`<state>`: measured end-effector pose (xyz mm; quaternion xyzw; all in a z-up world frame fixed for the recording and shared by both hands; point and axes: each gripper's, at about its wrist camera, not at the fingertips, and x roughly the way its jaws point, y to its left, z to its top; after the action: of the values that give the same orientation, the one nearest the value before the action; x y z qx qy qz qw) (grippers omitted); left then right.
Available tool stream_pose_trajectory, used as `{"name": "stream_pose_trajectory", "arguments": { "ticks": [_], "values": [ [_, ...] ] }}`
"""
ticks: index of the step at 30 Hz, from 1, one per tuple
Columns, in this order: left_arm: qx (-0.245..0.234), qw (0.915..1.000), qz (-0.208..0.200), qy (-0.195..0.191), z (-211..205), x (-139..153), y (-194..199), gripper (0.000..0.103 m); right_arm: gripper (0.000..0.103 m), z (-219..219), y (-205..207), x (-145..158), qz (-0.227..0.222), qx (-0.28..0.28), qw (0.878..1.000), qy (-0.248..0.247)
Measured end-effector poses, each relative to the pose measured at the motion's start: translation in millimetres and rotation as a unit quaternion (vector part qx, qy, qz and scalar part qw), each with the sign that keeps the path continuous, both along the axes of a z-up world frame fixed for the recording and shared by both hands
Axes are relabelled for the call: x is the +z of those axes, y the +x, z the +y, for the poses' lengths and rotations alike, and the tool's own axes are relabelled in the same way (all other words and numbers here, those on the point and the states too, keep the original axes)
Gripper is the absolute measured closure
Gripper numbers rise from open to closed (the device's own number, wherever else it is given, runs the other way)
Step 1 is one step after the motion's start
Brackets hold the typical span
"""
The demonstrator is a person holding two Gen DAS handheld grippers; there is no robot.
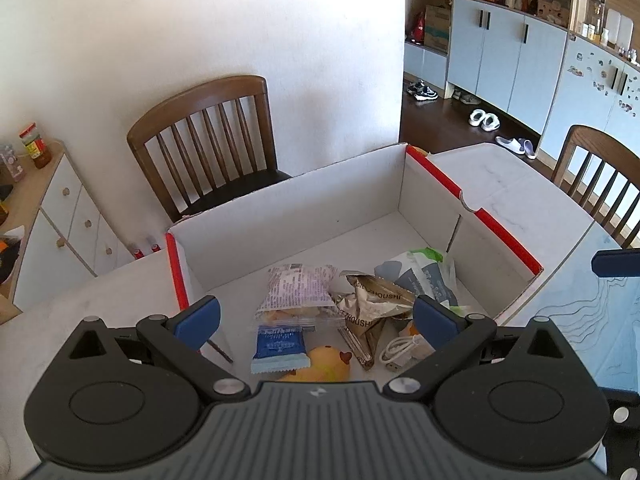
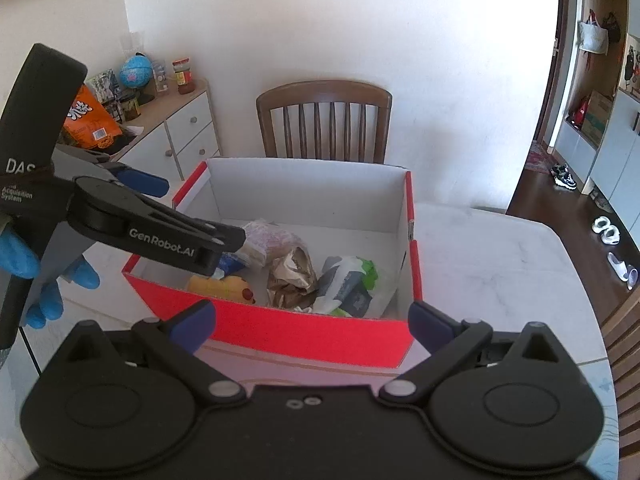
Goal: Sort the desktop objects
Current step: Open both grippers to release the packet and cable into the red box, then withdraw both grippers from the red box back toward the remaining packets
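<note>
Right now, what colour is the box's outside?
Red, with a white interior; the box shows it best in the right wrist view.

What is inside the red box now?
Inside the box lie a yellow duck toy, a blue packet, a biscuit bag, a foil wrapper, a wipes pack and a white cable. Anything beneath them is covered.

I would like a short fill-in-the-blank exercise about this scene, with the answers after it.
1. The snacks lie inside a box that is ___ on the outside.
2. The toy in the box has the colour ___.
3. The jaws of the left gripper are ___.
4. Behind the box stands a wooden ___.

Answers: red; yellow; open; chair
</note>
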<state>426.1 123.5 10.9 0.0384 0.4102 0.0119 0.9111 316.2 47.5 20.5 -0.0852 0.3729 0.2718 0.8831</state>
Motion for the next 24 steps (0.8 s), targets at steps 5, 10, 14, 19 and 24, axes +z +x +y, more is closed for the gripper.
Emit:
{"name": "stream_pose_trajectory", "arguments": {
  "ticks": [5,10,14,19,24],
  "values": [
    [0.008,1.0,0.0,-0.001,-2,3,-10,0.0,0.0,-5,-9,2,-0.003,0.004,1.0,0.001],
    [0.018,0.9998,0.001,-0.003,-5,6,-22,0.0,0.0,-10,-21,5,-0.012,0.007,1.0,-0.004],
    [0.022,0.9998,0.0,0.0,-10,8,-33,0.0,0.0,-13,-30,7,-0.029,0.0,0.999,-0.026],
    [0.029,0.9996,-0.001,0.001,-16,11,-46,0.0,0.0,-20,-42,11,-0.035,0.007,0.999,-0.025],
    [0.038,0.9993,-0.005,0.001,-20,15,-60,0.0,0.0,-27,-54,15,-0.037,0.009,0.999,-0.02]
  ]
}}
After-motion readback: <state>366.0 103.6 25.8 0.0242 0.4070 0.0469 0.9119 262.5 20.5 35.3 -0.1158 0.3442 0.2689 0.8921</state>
